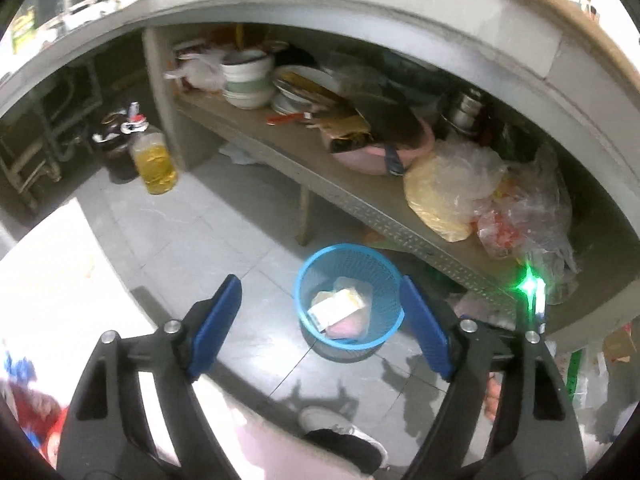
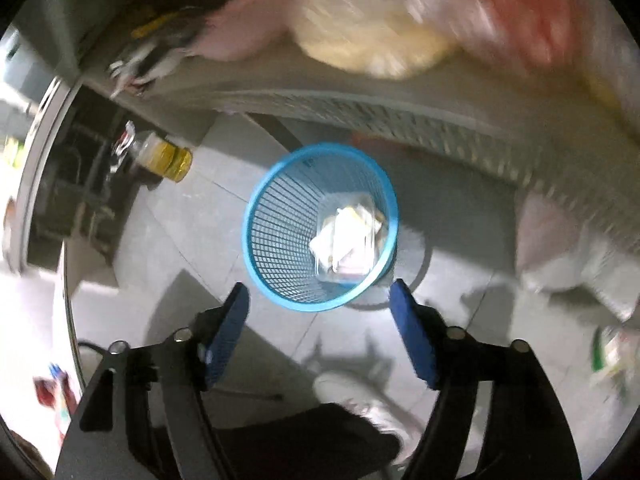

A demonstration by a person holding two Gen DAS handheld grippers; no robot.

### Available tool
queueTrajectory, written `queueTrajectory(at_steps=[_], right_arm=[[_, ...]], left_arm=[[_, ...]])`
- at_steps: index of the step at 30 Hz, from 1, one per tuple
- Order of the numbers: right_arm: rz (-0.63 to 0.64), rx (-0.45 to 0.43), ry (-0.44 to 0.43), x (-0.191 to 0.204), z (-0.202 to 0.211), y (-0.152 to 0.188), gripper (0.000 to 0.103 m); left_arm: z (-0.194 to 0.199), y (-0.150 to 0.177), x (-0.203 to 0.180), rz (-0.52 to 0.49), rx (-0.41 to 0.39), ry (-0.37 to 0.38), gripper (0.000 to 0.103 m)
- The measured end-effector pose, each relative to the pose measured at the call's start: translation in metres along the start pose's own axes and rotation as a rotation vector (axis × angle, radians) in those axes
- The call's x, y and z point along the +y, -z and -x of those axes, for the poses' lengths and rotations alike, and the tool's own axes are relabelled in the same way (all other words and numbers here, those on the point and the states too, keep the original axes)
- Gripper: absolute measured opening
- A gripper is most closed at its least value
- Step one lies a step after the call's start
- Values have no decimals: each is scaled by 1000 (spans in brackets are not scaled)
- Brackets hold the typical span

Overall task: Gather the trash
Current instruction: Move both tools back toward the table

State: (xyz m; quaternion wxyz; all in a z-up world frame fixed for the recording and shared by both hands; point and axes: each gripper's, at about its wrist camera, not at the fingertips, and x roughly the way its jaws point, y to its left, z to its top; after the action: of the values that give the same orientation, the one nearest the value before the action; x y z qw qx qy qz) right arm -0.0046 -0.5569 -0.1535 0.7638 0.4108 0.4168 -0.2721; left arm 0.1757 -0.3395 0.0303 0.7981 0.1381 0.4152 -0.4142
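Both our left claw [image 1: 322,312] and right claw [image 2: 318,320] are wide and hold nothing above the blue basket [image 1: 304,280], where the trash [image 1: 340,310] lies mid-frame, so we could bump that light basket over and spill it.

Black angular frames with silver round screws on both the left hand-held gripper [image 1: 322,304] and the right hand-held gripper [image 2: 318,308], flat blue pads [image 1: 216,326] on each finger; dark trouser leg, white shoe [image 2: 360,404] below
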Motion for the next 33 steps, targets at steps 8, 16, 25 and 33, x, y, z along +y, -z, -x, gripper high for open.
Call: queueTrajectory(at_steps=[8,16,25,33], right_arm=[[265,-77,125,66,46,14,92],[405,-155,217,110,70,33,96],[583,-295,253,157,106,48,96],[613,-384,54,178,140,56,96]], left_arm=[[53,52,51,251,-9,103,90],[104,88,85,338,-124,12,95],[134,111,117,392,-153,-82,95],[157,129,127,407,-222,-34,95]])
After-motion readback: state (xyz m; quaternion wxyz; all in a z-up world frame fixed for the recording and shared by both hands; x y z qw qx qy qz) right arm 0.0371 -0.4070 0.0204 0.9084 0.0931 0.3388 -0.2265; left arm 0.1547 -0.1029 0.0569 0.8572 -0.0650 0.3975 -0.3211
